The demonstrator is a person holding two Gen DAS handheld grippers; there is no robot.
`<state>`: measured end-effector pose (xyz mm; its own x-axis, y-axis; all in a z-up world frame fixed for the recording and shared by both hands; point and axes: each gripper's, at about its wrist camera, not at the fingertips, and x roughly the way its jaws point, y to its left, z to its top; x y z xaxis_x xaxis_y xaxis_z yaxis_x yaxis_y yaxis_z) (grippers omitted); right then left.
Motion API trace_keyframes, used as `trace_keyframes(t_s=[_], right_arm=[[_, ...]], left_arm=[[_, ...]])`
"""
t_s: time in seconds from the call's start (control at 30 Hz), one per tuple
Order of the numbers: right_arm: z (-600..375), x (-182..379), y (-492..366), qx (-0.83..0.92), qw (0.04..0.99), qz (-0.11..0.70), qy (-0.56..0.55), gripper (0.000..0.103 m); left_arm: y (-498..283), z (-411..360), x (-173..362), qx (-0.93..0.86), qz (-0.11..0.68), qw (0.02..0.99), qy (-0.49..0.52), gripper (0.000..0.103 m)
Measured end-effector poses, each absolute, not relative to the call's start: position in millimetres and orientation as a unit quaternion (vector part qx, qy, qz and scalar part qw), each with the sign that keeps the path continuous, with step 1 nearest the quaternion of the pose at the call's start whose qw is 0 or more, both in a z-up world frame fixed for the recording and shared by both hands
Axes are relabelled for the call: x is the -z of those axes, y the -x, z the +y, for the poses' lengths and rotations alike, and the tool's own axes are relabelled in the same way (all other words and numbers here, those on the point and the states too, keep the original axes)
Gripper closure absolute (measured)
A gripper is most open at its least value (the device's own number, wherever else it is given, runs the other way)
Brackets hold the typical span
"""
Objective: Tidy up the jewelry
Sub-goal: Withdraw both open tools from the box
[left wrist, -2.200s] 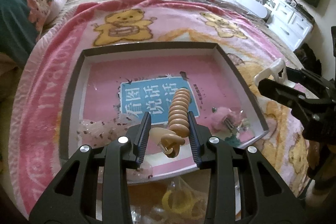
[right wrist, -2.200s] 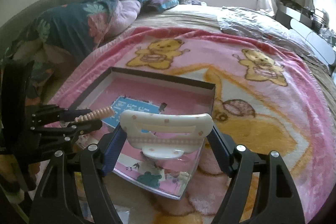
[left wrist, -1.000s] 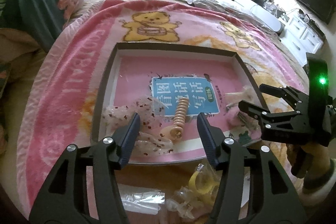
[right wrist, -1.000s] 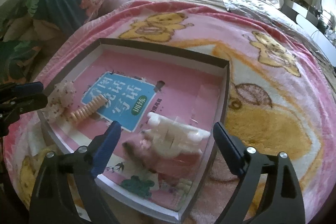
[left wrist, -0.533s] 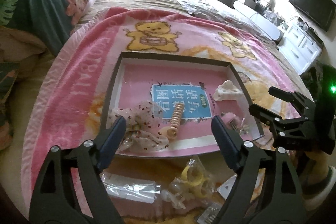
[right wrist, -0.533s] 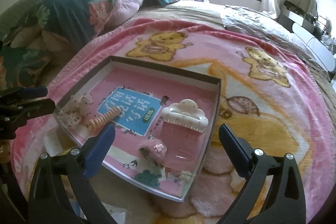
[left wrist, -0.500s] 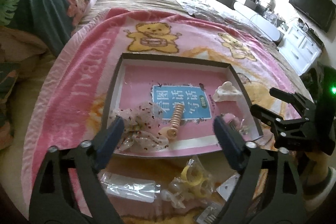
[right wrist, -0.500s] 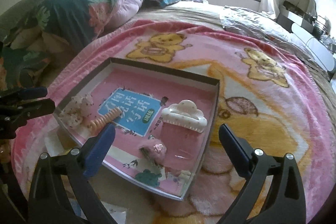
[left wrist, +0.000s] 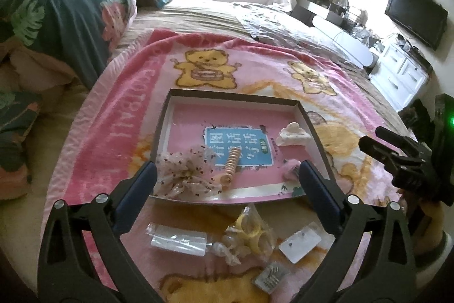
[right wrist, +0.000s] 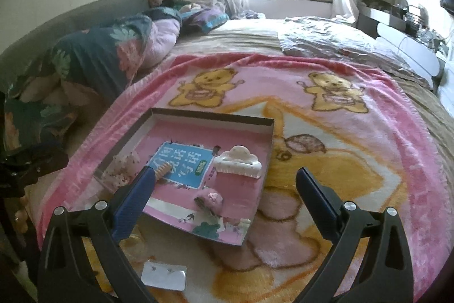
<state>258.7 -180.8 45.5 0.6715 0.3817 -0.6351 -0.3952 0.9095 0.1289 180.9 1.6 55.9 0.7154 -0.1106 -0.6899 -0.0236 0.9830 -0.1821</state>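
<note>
A shallow pink box [left wrist: 238, 96] [right wrist: 210, 114] lies on the pink bear blanket. In it lie a tan spiral hair tie [left wrist: 230, 164] [right wrist: 164, 169], a white claw clip [left wrist: 292, 134] [right wrist: 237, 161], a sheer speckled scrunchie [left wrist: 184, 172] [right wrist: 122, 167] and a small pink clip [left wrist: 290, 167] [right wrist: 212, 199]. My left gripper [left wrist: 227, 183] is open and empty, held above the box's near edge. My right gripper [right wrist: 224, 189] is open and empty, above the box's near right corner; it also shows in the left wrist view [left wrist: 397, 152].
In front of the box on the blanket lie a clear packet [left wrist: 178, 240], a bag of yellow rings [left wrist: 249, 232], an earring card [left wrist: 299, 244] [right wrist: 164, 276] and a small grey comb clip [left wrist: 271, 279]. Pillows and quilts [left wrist: 56, 27] lie at the left. A white cabinet [left wrist: 403, 75] stands at the right.
Both grippers opened and let go: the spiral hair tie and the white claw clip now lie in the box. Both grippers then rose and pulled back toward me.
</note>
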Motion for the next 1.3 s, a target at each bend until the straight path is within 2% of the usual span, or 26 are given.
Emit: trace_keyframes(t_s=[0.8,1.3], right_arm=[[-175,-79,-169,-0.225,0.926,0.304,0.016,0.004],[-164,-77,-135,-0.233,0.919,0.315,0.038,0.004]], left_arm=[[-115,4,-91,0.028,0.334,0.938,0.087,0.01],[-82,15,-65,0.02,0.355,0.931,0.084,0.01]])
